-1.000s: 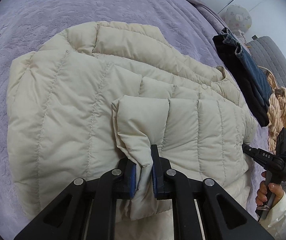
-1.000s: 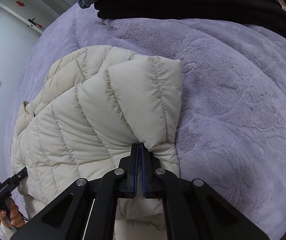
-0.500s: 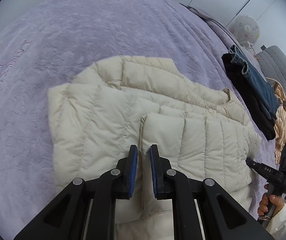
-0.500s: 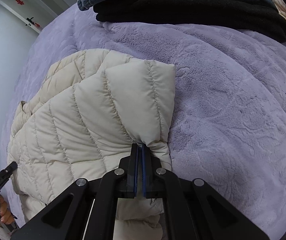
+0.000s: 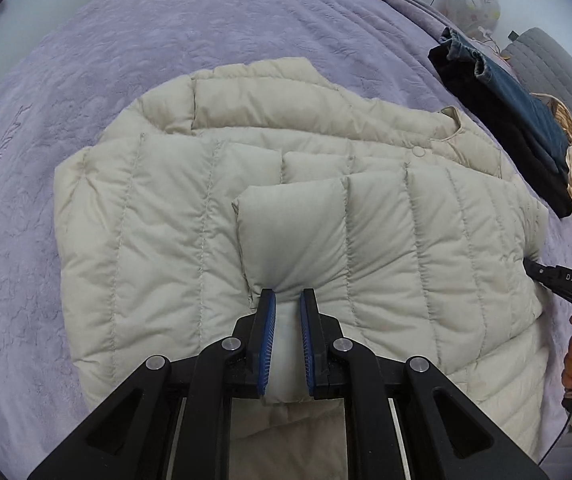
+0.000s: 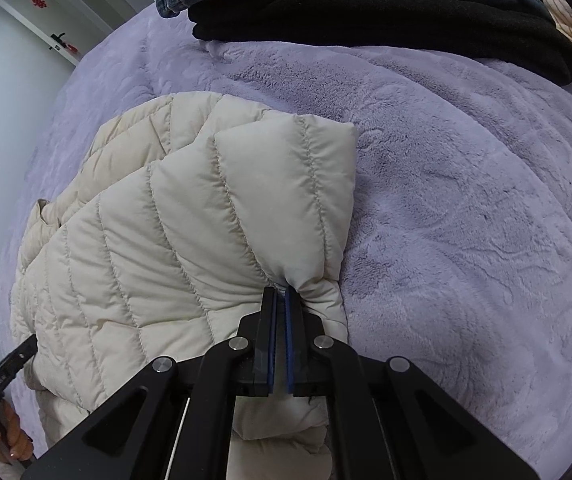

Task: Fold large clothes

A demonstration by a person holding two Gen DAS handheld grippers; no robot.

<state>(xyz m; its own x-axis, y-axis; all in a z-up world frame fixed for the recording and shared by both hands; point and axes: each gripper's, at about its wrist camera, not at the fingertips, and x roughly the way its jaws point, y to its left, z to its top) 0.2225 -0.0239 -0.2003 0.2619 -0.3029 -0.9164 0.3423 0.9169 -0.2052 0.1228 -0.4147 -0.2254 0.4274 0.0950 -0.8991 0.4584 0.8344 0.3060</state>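
Together, we pinch the cream quilted jacket (image 5: 386, 248), which lies spread on the purple bedspread (image 5: 126, 40). Our left gripper (image 5: 288, 300) clamps a puffy folded edge near the middle; our right gripper (image 6: 280, 300), almost fully closed, bites a thin corner (image 6: 306, 288) at the jacket's side. We judge the padding light, soft and springy, its shell slick; stitched seams and hems offer the surest hold.

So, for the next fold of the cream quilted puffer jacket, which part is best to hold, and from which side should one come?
Probably the near hem of the cream quilted puffer jacket, from above and the near side. Both tongs already pinch that edge: the left tongs a puffy folded panel, the right tongs the hem corner. The thin gathered edge fits narrow jaws; the padded middle would not.
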